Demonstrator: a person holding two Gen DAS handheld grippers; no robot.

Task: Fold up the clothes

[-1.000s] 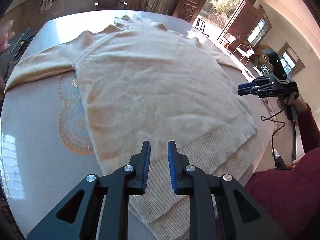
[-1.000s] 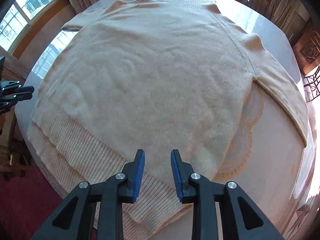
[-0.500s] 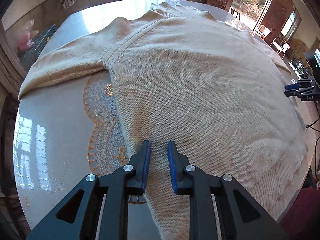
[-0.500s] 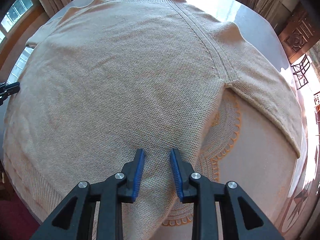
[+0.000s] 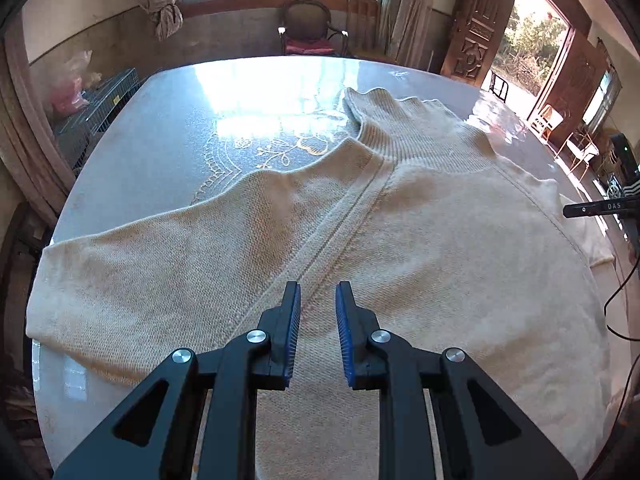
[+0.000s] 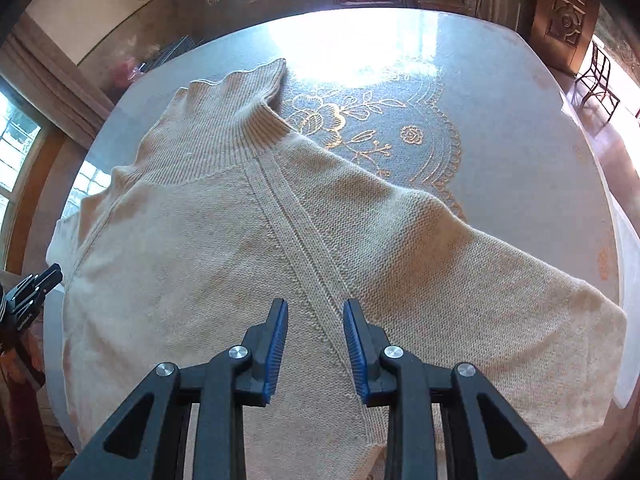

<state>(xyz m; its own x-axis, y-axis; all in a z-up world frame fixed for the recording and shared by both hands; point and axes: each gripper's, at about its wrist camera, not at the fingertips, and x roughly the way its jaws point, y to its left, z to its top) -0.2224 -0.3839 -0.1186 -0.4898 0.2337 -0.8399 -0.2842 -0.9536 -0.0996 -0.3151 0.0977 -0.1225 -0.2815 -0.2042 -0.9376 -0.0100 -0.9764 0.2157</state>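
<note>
A beige knit sweater [image 5: 420, 248] lies flat on a round table, its ribbed collar [image 5: 396, 128] at the far side. It fills the right wrist view too [image 6: 208, 240]. My left gripper [image 5: 318, 300] is open and empty, low over the diagonal shoulder seam by the left sleeve [image 5: 132, 280]. My right gripper [image 6: 315, 312] is open and empty, low over the other shoulder seam by the right sleeve [image 6: 500, 292]. Each gripper shows at the edge of the other's view: the right one [image 5: 600, 208], the left one [image 6: 32, 288].
The glossy round table [image 5: 168, 128] has a gold embroidered cloth pattern [image 6: 380, 128] beyond the collar. A chair [image 5: 312, 28] stands under the far windows. A wire crate [image 5: 100, 108] sits at the left. An open doorway [image 5: 532, 52] is at the right.
Both grippers have moved forward from the hem, along the sweater's body, up to the shoulder seams. Both stayed open and empty.
</note>
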